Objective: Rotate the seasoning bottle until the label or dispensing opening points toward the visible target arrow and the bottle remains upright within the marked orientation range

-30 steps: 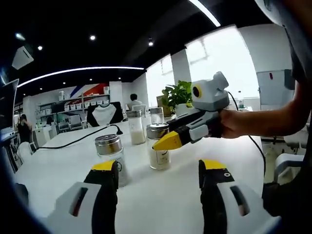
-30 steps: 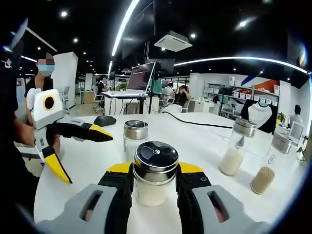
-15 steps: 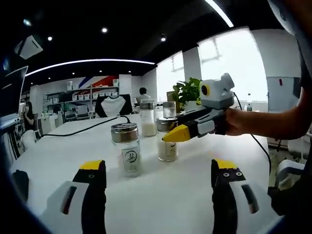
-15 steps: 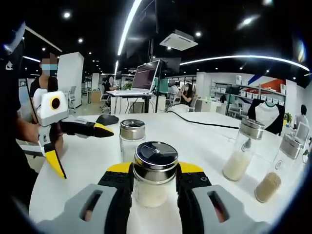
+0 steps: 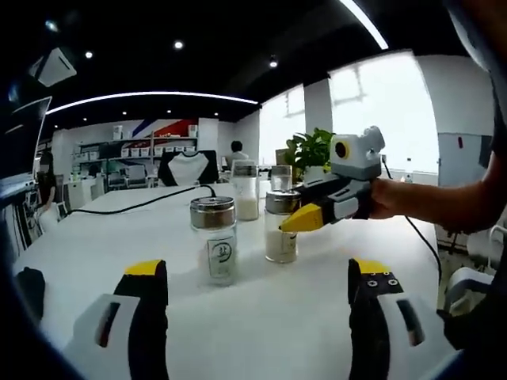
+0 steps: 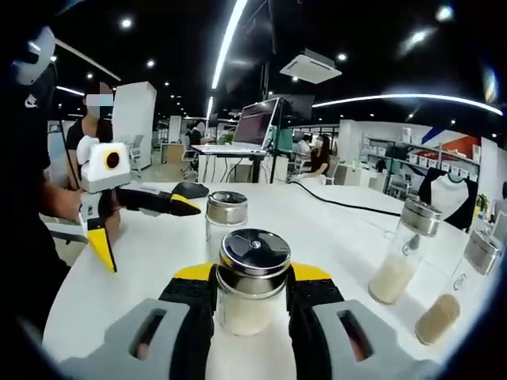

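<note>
Right gripper view: the right gripper (image 6: 250, 294) has both yellow-tipped jaws pressed against the sides of the seasoning bottle (image 6: 252, 281), which stands upright on the white table (image 6: 150, 261). Bottle is clear glass with a shiny metal cap; the cap top shows a small dot near its centre, and pale, cream-coloured contents fill the lower part. No label is legible from this side. Just behind it stands a second jar (image 6: 226, 222) with a matching metal lid. Two taller shakers (image 6: 404, 249) stand well apart to the right, one with white contents, one with brown.

Left gripper view: the left gripper (image 5: 257, 297) has its jaws spread wide with nothing between them, hovering over bare tabletop. Ahead, the seasoning bottle (image 5: 281, 234) sits between the right gripper's jaws, held by a hand (image 5: 388, 198). A labelled jar (image 5: 215, 249) stands just beside it, with a round printed mark on a white label. A black cable (image 5: 135, 207) runs across the table behind.
</note>
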